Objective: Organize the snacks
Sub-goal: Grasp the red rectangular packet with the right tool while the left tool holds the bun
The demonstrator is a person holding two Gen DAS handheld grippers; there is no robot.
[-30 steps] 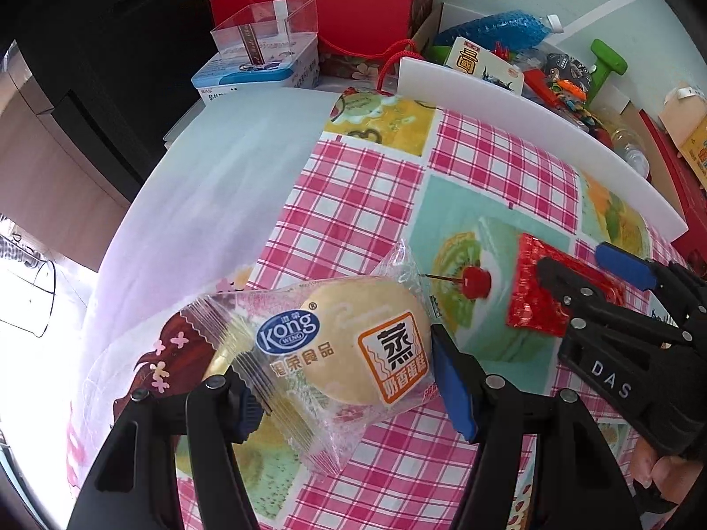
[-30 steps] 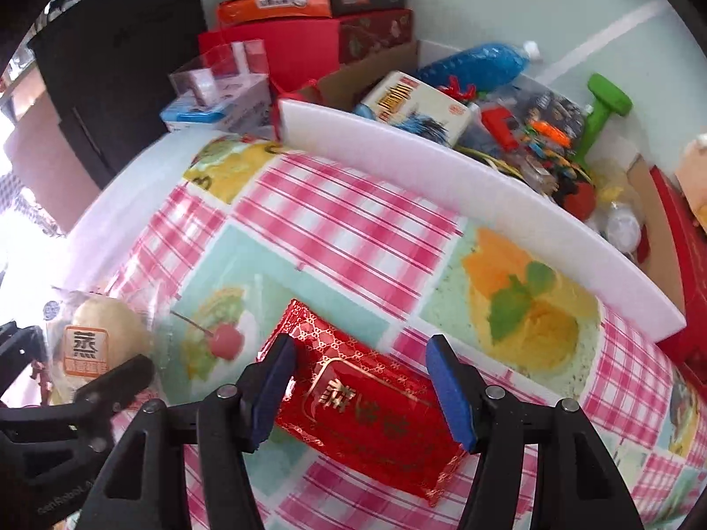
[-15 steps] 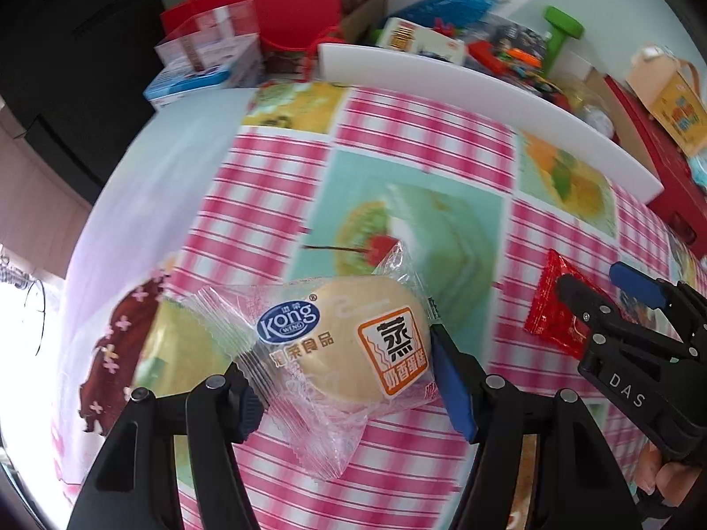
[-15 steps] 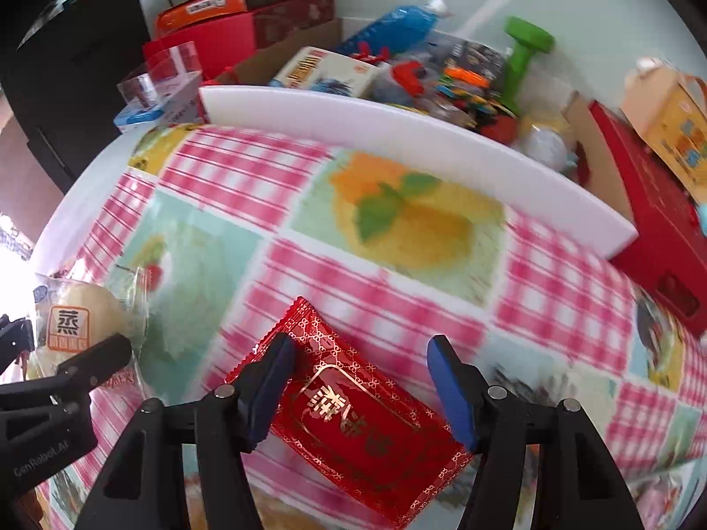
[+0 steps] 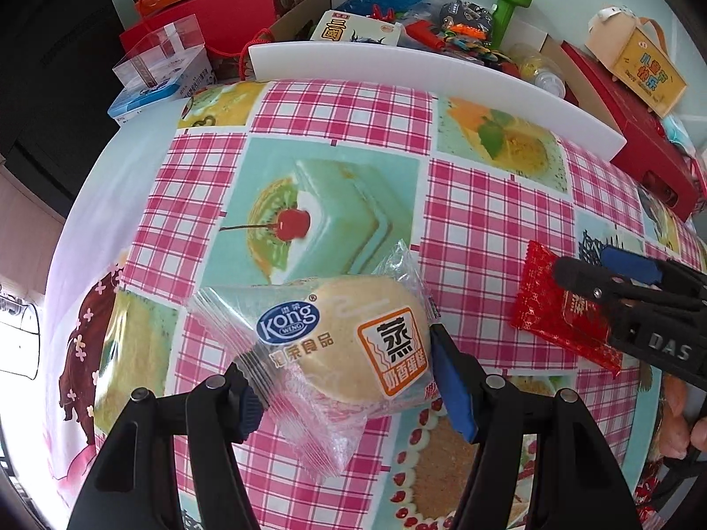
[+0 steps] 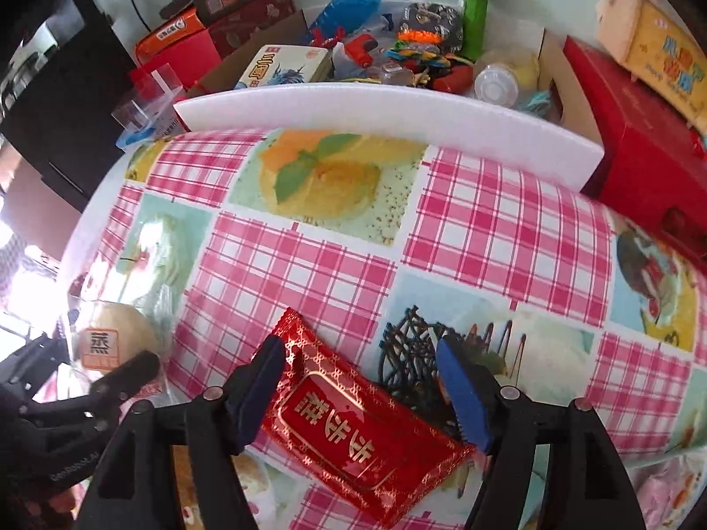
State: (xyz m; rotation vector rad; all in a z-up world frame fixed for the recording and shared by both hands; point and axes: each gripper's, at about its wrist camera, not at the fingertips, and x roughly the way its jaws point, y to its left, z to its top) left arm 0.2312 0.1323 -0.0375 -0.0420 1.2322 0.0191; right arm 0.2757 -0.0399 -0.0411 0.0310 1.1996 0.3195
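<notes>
Both grippers have shifted across the checked tablecloth (image 5: 486,221). Left gripper (image 5: 344,375) clenches a clear-wrapped cake (image 5: 353,335) marked "Kong". At three o'clock, the right gripper (image 6: 362,393), its jaws just opening, straddles a red packet (image 6: 353,437) with gold, illegible characters; contact unclear.

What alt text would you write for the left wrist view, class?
The left gripper clamps a clear-wrapped round cake above a pink checked tablecloth. At right, the right gripper straddles a red packet, its jaws having just opened wider.
</notes>
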